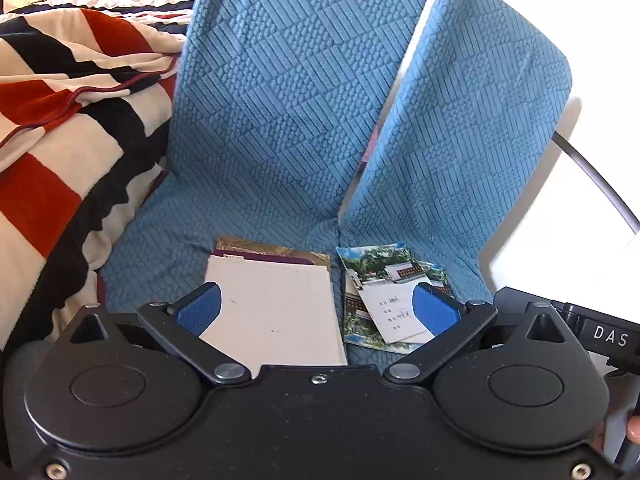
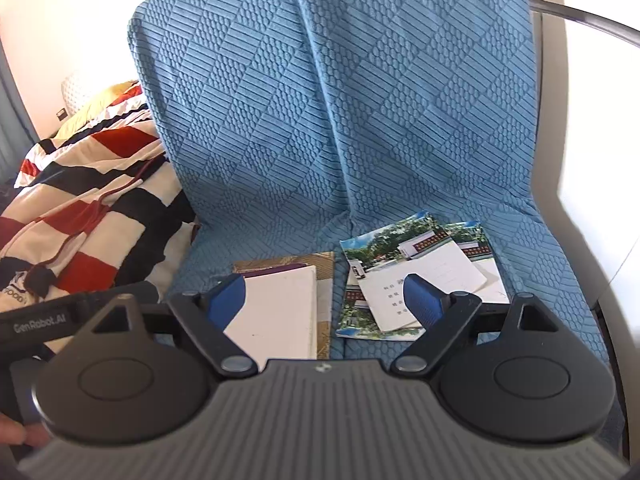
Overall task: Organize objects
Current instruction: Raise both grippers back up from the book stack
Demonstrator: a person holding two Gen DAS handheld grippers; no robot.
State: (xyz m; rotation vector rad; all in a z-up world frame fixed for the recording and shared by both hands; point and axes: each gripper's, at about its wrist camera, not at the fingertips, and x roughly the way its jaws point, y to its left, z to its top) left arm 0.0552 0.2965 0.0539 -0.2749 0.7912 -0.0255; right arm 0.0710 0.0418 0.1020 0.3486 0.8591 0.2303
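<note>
A blue-covered seat (image 2: 532, 280) carries a stack of books (image 2: 280, 312) beside overlapping photo booklets (image 2: 404, 264), with a striped blanket (image 2: 80, 216) alongside.

The left tongs (image 1: 318, 310) point forward and downward, their blue-padded fingers (image 1: 199, 312) spread wide with nothing clamped between them. The right tongs (image 2: 324, 304) take the same downward slant, jaws standing wide apart and holding nothing. In the left wrist view a fingertip (image 1: 633, 428) shows at the lower right edge; in the right wrist view part of a hand (image 2: 18, 436) shows at the lower left corner.
</note>
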